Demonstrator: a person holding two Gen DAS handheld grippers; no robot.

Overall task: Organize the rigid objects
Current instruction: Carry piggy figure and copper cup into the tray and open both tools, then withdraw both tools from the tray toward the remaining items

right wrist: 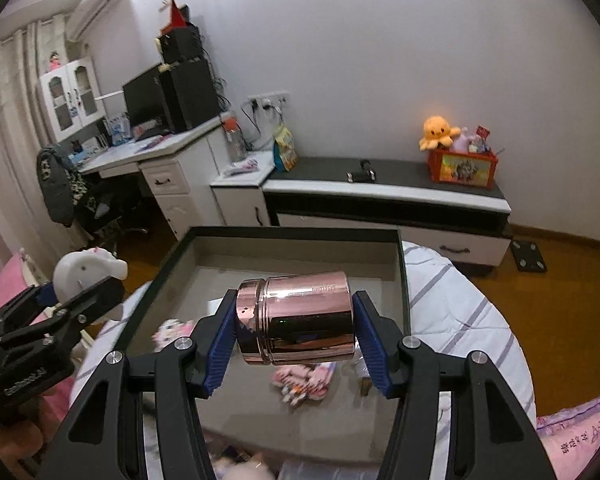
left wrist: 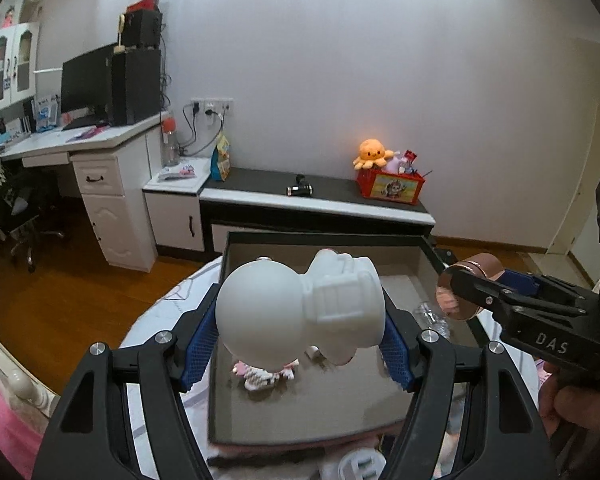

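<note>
My left gripper (left wrist: 300, 344) is shut on a white astronaut figurine (left wrist: 300, 308) and holds it on its side above a shallow dark box (left wrist: 324, 240) on the bed. My right gripper (right wrist: 294, 344) is shut on a shiny rose-gold metal jar (right wrist: 300, 316), held sideways over the same box (right wrist: 292, 233). In the left wrist view the jar (left wrist: 466, 286) hangs over the box's right rim. In the right wrist view the figurine (right wrist: 86, 268) sits left of the box. Small pink-and-white toys (left wrist: 262, 376) lie on the box floor, also seen blurred in the right wrist view (right wrist: 304, 382).
The box rests on a striped quilt (right wrist: 460, 312) on a bed. Behind it stands a low black-and-white cabinet (left wrist: 316, 196) with a red toy bin (left wrist: 390, 188) and an orange plush octopus (left wrist: 372, 154). A white desk (left wrist: 100, 148) with a monitor stands at left. Wooden floor lies between.
</note>
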